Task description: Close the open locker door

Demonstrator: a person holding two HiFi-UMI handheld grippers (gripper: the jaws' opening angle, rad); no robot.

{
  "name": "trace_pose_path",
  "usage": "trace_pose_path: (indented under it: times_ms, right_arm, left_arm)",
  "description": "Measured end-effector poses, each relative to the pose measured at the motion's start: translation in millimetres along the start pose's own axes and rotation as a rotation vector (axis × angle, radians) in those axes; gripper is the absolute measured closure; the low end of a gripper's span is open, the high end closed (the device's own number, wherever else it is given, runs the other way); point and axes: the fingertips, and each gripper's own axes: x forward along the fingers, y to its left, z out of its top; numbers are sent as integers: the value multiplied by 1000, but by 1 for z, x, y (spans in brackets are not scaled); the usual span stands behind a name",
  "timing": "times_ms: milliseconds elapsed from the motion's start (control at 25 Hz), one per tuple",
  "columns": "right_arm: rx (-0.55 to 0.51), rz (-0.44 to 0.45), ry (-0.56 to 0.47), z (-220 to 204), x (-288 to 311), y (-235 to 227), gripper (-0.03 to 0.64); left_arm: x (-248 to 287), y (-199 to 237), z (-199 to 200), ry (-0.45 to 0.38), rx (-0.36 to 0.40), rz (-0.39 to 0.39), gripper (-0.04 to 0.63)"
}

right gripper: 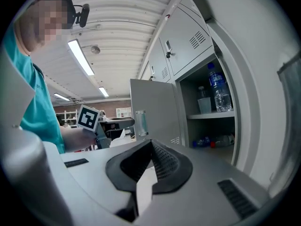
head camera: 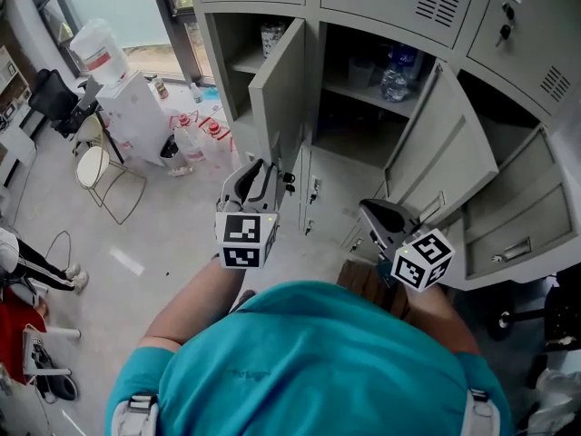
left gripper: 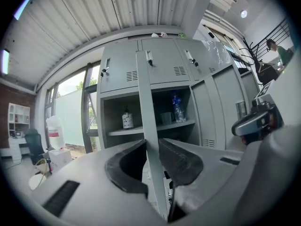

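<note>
Where left claw (left gripper: 152, 143) pinches, locker door (left gripper: 144, 102) stands.

On the right gripper (right gripper: 150, 144) the fingers (right gripper: 167, 166) meet at their tips; beyond, an open locker door (right gripper: 155, 112) and a shelved water bottle (right gripper: 219, 91).

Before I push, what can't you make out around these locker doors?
Head view: where the left gripper meets the left door; the gripper's body covers the fingertips.
Head view: bottom of the lower lockers; the person's shirt hides it.
Head view: far right compartment; dark, behind its door.
Right gripper view: pale strip between the fingers of the right gripper; too little shows.
</note>
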Motion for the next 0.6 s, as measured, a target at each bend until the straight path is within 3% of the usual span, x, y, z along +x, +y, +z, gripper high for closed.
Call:
trace_pose_path:
  times_ms: [360,600]
  right_arm:
    - [-16,-8,14,3,28,2,618]
    - [-20,-56,27,9,78,5,618]
  left_arm:
    - [6,61,-8,-8,2,45,503]
    - [25,123,-16,-24,-10,28,503]
